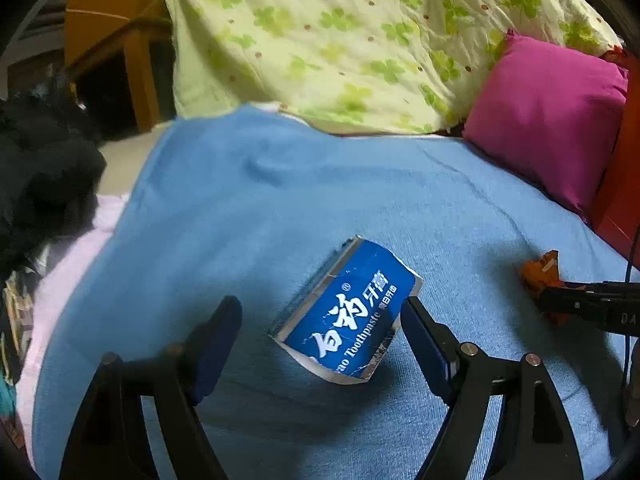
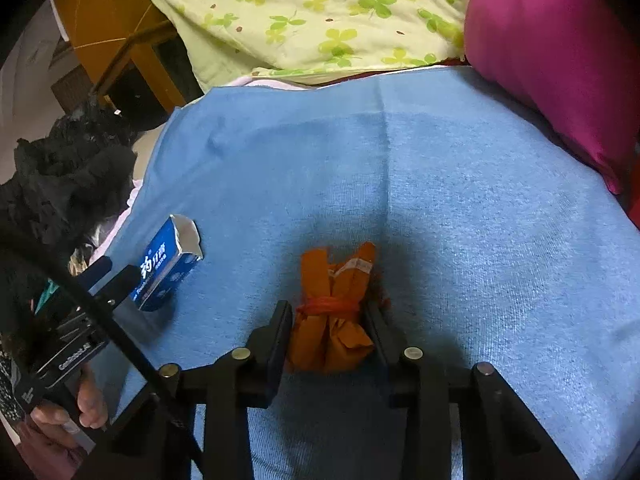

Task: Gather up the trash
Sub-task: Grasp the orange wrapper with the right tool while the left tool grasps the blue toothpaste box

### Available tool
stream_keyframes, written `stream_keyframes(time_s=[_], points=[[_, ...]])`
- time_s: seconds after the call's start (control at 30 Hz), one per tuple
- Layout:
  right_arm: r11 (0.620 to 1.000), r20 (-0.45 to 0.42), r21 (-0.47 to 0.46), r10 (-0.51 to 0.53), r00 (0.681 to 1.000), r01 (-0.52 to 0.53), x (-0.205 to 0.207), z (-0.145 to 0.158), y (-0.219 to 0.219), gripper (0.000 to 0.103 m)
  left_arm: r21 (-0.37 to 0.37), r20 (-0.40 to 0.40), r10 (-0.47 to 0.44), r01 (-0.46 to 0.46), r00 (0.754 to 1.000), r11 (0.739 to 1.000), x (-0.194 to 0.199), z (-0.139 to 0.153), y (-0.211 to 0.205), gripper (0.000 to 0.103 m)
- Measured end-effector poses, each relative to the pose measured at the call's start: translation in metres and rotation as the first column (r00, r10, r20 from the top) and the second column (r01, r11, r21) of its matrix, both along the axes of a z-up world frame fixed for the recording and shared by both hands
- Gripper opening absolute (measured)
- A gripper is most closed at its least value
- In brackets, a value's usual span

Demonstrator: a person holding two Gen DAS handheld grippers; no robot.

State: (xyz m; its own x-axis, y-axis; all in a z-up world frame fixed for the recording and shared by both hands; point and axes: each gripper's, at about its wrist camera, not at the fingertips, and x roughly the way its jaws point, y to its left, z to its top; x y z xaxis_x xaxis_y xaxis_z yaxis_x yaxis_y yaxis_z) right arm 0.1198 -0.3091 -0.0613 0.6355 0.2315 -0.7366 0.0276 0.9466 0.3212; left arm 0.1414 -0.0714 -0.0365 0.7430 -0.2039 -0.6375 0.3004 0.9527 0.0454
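Black fingers of the left gripper [image 1: 320, 320] fill the near edge of the left wrist view, spread wide apart; the toothpaste box [image 1: 346, 314] lies between them on the blue sheet [image 1: 280, 184], its right corner just at the right finger, though contact there is hard to judge, and clear of the left one. Both ends of that box look torn or crushed, and its print is partly cut off by the curl. Only the right wrist view shows the orange paper bundle [image 2: 334, 312] whole: it is tied with a red band and sits between the fingers of the right gripper [image 2: 330, 322], which are narrowed against its sides and appear to clamp it. From the left wrist view just a scrap of that bundle shows at the far right, half hidden behind the other tool. A hand [image 2: 86, 400] gripping the left tool appears low on the left of the right wrist view, crossed by a black cable. Far off lie a clover-print quilt [image 1: 360, 40] and a pink pillow [image 1: 548, 116]; a black bag [image 2: 68, 176], dark and hard to read, sits at the left edge.
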Motion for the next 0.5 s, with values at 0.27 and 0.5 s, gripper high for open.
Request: stream_keyframes(time_s=[0.27,0.5], points=[[1.000,0.016,0.010,0.002,1.000,-0.002,-0.006,0.004,0.003,0.035,-0.009,-0.080,0.000,-0.001,0.997,1.000,0.012,-0.012,0.000,0.082],[0.999,0.023,0.032,0.014,1.000,-0.015,-0.016,0.010,0.010,0.035,-0.047,-0.112,-0.031,0.026,0.993,0.999,0.010,-0.010,0.003,0.082]])
